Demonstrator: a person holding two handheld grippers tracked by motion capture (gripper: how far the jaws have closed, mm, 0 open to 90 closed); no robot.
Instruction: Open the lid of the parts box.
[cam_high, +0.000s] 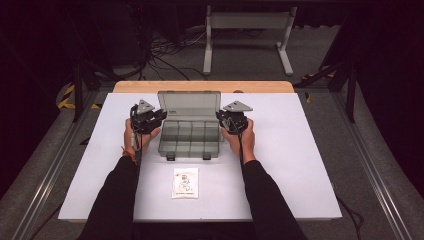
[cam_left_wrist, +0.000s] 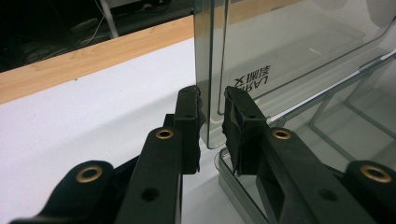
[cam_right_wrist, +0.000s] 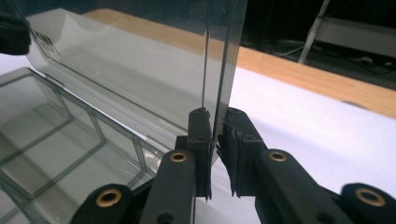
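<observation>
Smoky lid between hand-held gripper jaws

free: white table top open from 3 to 5 o'clock of organizer box | block: upright lid at 12, its side edges flanked by left gripper and right gripper | block: paper packet at 6

My sleeves run off the bottom edge; the leaflet's print is too small for me to read.
</observation>
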